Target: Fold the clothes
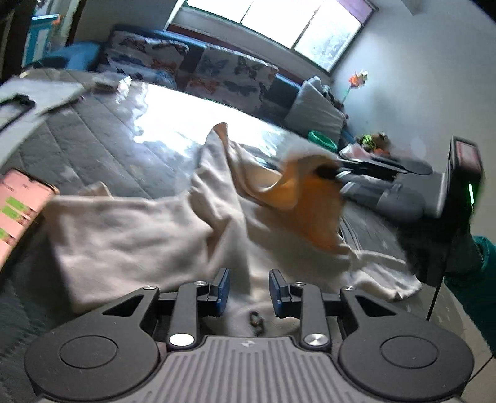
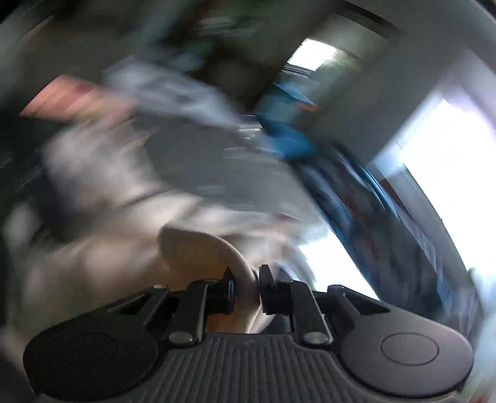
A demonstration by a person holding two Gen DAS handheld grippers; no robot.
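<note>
Cream garment (image 1: 148, 229) lies rumpled on the grey quilted bed (image 1: 93, 139), spread from the left side across to the near right edge, one peak of cloth standing up in the middle.

From the left wrist: the left gripper (image 1: 249, 291) hangs just above the cloth with its blue pads (image 1: 222, 288) a narrow gap apart. Only loose fabric shows between them, and the pads do not press on it (nothing held, as far as I can see). Over to the right, the right gripper (image 1: 338, 175) reaches in from a gloved hand (image 1: 434, 245) with a teal sleeve (image 1: 483, 272); its tips are buried in a lifted fold whose underside shows orange. A pink phone (image 1: 18, 207) sits at the bed's left edge, just beside the garment. Behind the bed runs a sofa with butterfly cushions (image 1: 217, 71), under a bright window (image 1: 272, 21). The far half of the bed is bare quilt, with room to lay cloth out.

From the right wrist: everything beyond the tool is smeared with blur. The right gripper (image 2: 248, 286) is nearly shut, its pads nipping a rolled edge of the garment (image 2: 198, 248), cream outside and orange within. The bed's edge cannot be made out here.
</note>
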